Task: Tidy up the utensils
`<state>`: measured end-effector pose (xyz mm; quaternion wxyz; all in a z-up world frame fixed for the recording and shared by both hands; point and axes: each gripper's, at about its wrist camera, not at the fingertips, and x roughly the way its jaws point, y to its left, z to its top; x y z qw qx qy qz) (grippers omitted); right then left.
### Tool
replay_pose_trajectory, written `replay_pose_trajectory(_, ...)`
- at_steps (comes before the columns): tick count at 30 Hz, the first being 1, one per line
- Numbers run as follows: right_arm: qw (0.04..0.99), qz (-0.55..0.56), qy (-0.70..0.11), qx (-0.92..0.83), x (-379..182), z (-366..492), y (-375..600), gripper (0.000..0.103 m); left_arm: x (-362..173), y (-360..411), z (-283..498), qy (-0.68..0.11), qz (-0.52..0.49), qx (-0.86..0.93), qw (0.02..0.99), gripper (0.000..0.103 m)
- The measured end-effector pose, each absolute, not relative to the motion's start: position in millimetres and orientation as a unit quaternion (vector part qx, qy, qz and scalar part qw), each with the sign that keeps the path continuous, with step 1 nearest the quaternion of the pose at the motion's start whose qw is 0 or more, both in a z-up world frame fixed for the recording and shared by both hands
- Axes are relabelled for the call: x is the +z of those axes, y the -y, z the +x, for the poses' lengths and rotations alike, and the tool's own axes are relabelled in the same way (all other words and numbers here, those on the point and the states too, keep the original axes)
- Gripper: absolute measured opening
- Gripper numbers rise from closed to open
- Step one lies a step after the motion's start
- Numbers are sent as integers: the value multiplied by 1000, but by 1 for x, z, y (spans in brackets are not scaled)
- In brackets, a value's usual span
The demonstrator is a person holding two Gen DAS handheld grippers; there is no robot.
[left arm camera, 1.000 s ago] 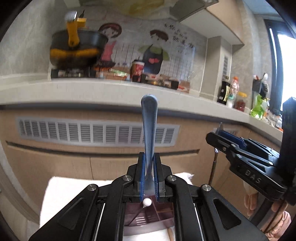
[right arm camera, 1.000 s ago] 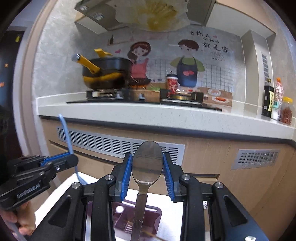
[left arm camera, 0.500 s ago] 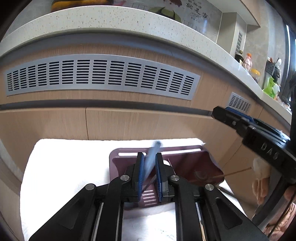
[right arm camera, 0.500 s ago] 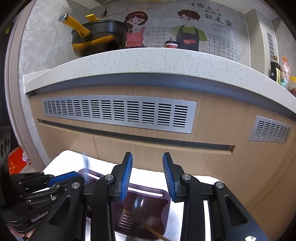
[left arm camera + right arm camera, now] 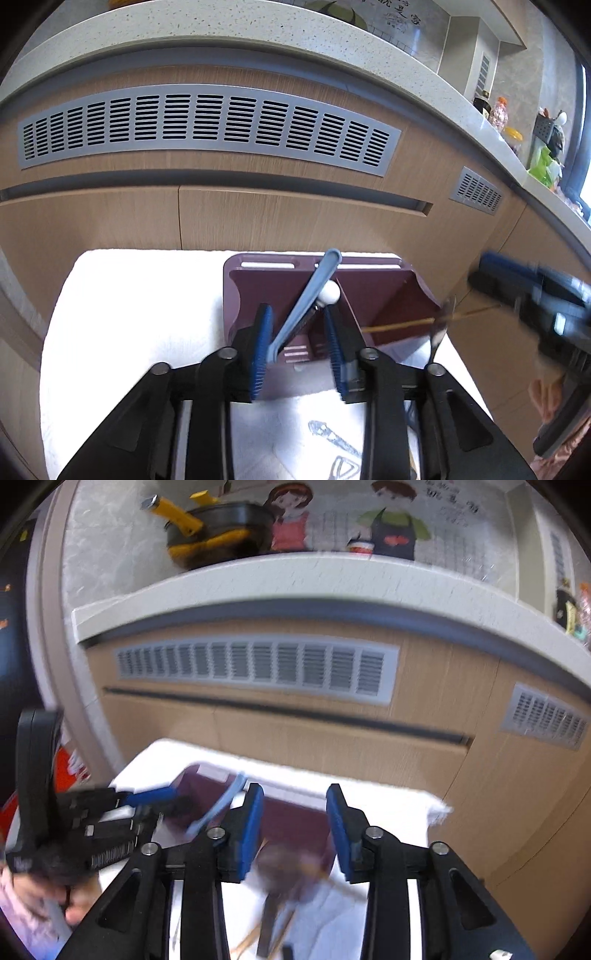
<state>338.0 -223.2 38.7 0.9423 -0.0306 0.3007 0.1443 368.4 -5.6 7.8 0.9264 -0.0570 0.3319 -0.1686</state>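
two handheld claws hang over a maroon utensil holder (image 5: 258, 291) that stands on a white cloth (image 5: 140, 306) spread over the worktop, in front of wooden kitchen cabinets with grey vent grilles (image 5: 207, 125)

in the left wrist view, the left claw (image 5: 298, 345) has its blue-padded fingers spread apart. a light blue handle (image 5: 306, 299) slants up between them from lower left to upper right, its lower end close against the left pad, its top reaching the holder's back wall. the handle stands inside the holder's left compartment, beside a utensil with a small white ball tip (image 5: 330, 294). a thin wooden chopstick (image 5: 417, 323) pokes out of the right compartment toward the right, and a metal spoon (image 5: 439, 332) sits at the holder's right edge, blurred. the right claw (image 5: 495, 273) shows at the right edge, also blurred

in the right wrist view, which is smeared by motion, the right claw (image 5: 294, 827) has its fingers wide apart with nothing between them, above the holder (image 5: 295, 823). the light blue handle (image 5: 221, 801) leans to its left, and the left claw (image 5: 155, 797) comes in from the left side. a black and yellow pot (image 5: 218, 531) sits on the stone counter (image 5: 295, 579) above
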Motion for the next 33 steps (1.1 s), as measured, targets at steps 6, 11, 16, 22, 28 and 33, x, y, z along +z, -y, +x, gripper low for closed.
replay_pose_trajectory(6,933,-69,-331,125,-6,305,220,62,0,4,341,-332,-45,-156,929,56)
replay_pose_trajectory(11,928,-15,-357,102,-29,316,219,62,-9,-3,322,-344,-59,-145,926,57)
replay_pose_trajectory(16,928,16,-365,71,-39,333,209,60,-18,-11,310,-354,-47,-140,924,65)
replay_pose_trajectory(22,928,19,-369,50,-40,338,206,23,-34,-14,300,-377,-42,-155,912,65)
replay_pose_trajectory(28,936,-5,-343,82,-18,306,213,22,-45,-5,292,-408,-29,-220,886,65)
replay_pose_trajectory(33,935,2,-336,111,0,279,224,22,-54,22,285,-435,32,-283,854,64)
